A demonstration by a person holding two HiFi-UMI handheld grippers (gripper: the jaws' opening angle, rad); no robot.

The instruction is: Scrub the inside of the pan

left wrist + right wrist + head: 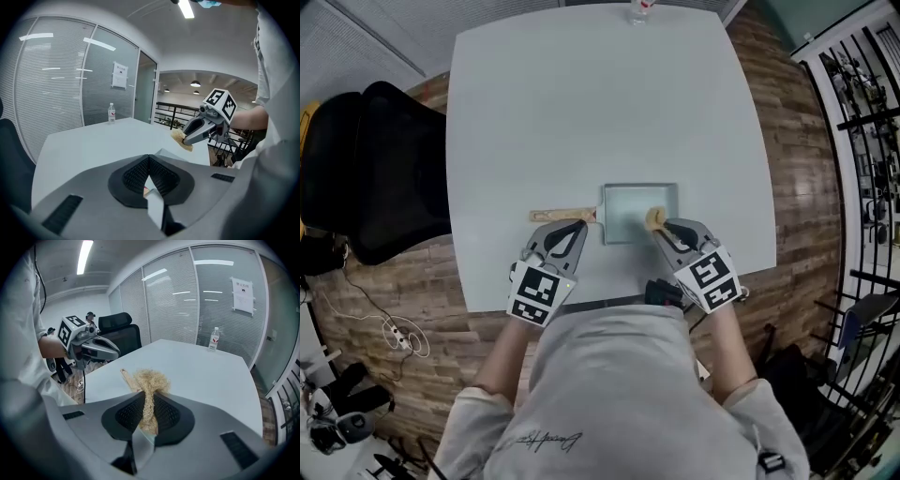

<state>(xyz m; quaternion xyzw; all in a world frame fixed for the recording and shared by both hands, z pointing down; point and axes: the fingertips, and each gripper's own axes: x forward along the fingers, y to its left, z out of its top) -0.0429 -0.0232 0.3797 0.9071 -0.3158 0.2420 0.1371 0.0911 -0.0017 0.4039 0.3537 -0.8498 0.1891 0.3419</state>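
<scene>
Head view: a square pan point(636, 204) sits on the pale worktop point(581, 103), close to the person's edge, its wooden handle point(562, 215) pointing to the picture's left. The left gripper point(580, 225) has its tips at the handle's inner end, and the right gripper point(663, 228) reaches in over the pan's near right part with a tan fibre scrubber point(654, 218) at its tips. Whether the scrubber touches the pan floor cannot be told from above. A bottle point(639, 11) stands at the far edge, and a black chair point(375, 169) is beside the worktop. Left gripper view: the jaws are pressed together. A thin wood-coloured sliver shows low in the gap behind them, possibly the handle lying beneath rather than anything pinched, and a corner of the pan shows just beyond the tips. Right gripper view: the jaws pinch the scrubber, whose frayed tuft spreads out past the tips. The handle lies just beyond it, with the left gripper point(115, 352) above the handle, apparently clear of it.
</scene>
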